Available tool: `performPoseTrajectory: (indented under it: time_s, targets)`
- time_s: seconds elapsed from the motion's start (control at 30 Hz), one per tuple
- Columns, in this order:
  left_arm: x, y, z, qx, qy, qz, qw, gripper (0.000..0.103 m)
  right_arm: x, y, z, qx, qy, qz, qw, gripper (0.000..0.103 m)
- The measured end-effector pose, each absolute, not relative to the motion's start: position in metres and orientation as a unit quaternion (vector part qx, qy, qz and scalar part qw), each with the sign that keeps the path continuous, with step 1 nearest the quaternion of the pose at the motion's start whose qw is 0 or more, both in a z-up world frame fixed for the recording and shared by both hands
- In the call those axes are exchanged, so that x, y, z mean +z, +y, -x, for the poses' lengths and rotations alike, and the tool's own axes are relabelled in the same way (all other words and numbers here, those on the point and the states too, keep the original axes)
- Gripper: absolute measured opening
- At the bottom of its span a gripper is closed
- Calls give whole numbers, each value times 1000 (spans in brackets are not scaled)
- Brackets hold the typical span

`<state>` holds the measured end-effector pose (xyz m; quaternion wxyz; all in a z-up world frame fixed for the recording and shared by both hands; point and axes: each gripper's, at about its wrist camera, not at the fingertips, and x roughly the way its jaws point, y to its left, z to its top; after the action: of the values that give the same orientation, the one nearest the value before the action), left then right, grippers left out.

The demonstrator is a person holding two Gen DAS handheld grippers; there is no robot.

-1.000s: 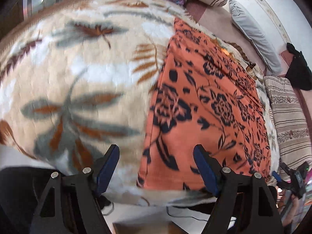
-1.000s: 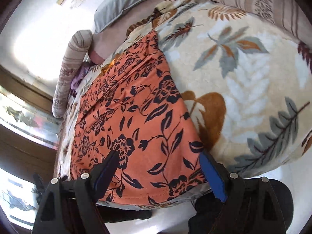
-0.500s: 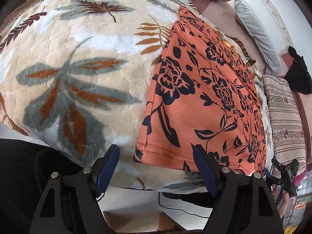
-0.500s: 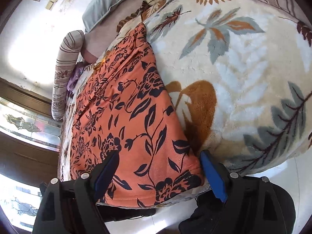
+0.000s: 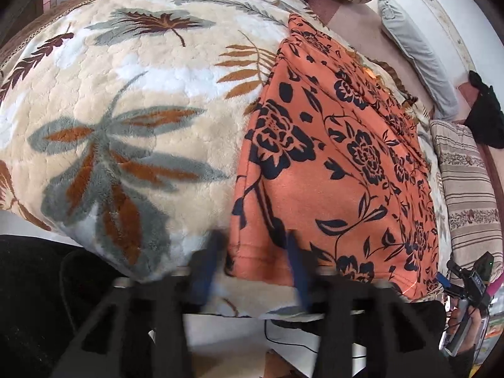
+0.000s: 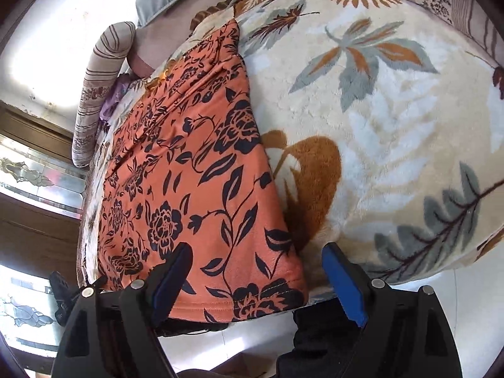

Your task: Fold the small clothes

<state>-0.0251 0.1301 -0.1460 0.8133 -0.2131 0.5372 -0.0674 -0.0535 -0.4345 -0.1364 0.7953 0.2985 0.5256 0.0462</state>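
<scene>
An orange garment with a black flower print lies flat on a cream leaf-patterned blanket, its hem hanging over the near bed edge. It also shows in the right wrist view. My left gripper straddles the garment's near left corner; its blue fingers are blurred and partly closed around the hem, with a gap still between them. My right gripper is open, its fingers on either side of the garment's near right corner.
Striped bolsters and a grey pillow lie at the far side of the bed. A striped bolster lies by the window. The blanket spreads wide on both sides of the garment.
My left gripper moved forward onto the garment's left corner and its fingers closed in from wide open. My right gripper edged closer to the right corner and stayed open.
</scene>
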Motion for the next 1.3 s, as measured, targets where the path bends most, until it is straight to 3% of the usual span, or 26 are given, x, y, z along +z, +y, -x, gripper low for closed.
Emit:
performPoseTrajectory:
  time_s: [0.03, 0.1, 0.13, 0.17, 0.2, 0.23, 0.33, 0.47, 0.6, 0.63, 0.67, 0.7, 0.73, 0.77, 0.9, 0.93, 0.97, 1.0, 1.03, 1.07, 1.1, 1.2, 1.3]
  targets:
    - [-145, 128, 25, -70, 533, 217, 815, 65, -139, -434, 52, 48, 531, -296, 793, 86]
    - [-145, 122, 23, -65, 535, 197, 819, 66, -148, -431, 49, 50, 545, -292, 784, 79]
    - [-145, 120, 21, -64, 539, 184, 820, 61, -149, -427, 48, 43, 551, -280, 785, 69]
    - [-145, 118, 20, -56, 540, 169, 822, 26, -147, -424, 48, 40, 553, -268, 788, 63]
    - [-145, 117, 18, -53, 546, 158, 821, 6, -146, -420, 48, 49, 557, -262, 787, 43]
    - [-143, 119, 18, -64, 545, 168, 819, 7, -147, -416, 48, 56, 564, -259, 782, 17]
    - [-110, 135, 28, -67, 497, 191, 844, 7, -139, -410, 49, 51, 567, -235, 787, 12]
    - [-83, 161, 34, -80, 476, 217, 849, 8, -111, -424, 63, 48, 533, -257, 805, 12]
    - [-114, 154, 29, -59, 520, 192, 830, 11, -135, -438, 64, 31, 554, -278, 784, 16]
    - [-124, 149, 26, -56, 533, 184, 824, 17, -141, -440, 64, 30, 556, -292, 778, 30]
    - [-132, 145, 26, -46, 542, 180, 819, 28, -143, -441, 66, 27, 550, -300, 779, 66]
    - [-137, 144, 25, -37, 547, 180, 817, 36, -143, -441, 67, 27, 542, -306, 782, 83]
    - [-138, 143, 25, -33, 544, 183, 818, 52, -139, -440, 68, 29, 527, -311, 790, 89]
    - [-137, 143, 26, -29, 535, 187, 823, 60, -136, -439, 68, 35, 520, -311, 795, 89]
    - [-133, 139, 20, -30, 514, 170, 840, 68, -140, -433, 59, 35, 538, -287, 792, 87]
    - [-138, 137, 16, -28, 524, 164, 835, 68, -146, -432, 57, 38, 544, -293, 785, 82]
    - [-143, 136, 13, -25, 537, 158, 828, 64, -150, -430, 55, 40, 551, -293, 780, 68]
    - [-142, 134, 13, -15, 537, 145, 831, 54, -150, -426, 55, 36, 556, -279, 782, 61]
    - [-140, 132, 12, -8, 537, 133, 833, 16, -148, -420, 54, 40, 560, -266, 784, 41]
    - [-138, 134, 12, -28, 540, 148, 828, 5, -147, -416, 55, 53, 565, -266, 780, 25]
    - [-133, 138, 14, -40, 532, 173, 828, 5, -145, -413, 56, 58, 567, -265, 778, 16]
    - [-124, 143, 16, -26, 508, 169, 844, 6, -143, -416, 56, 46, 567, -257, 782, 16]
    - [-145, 142, 9, -34, 553, 184, 812, 15, -161, -429, 55, 48, 565, -316, 761, 23]
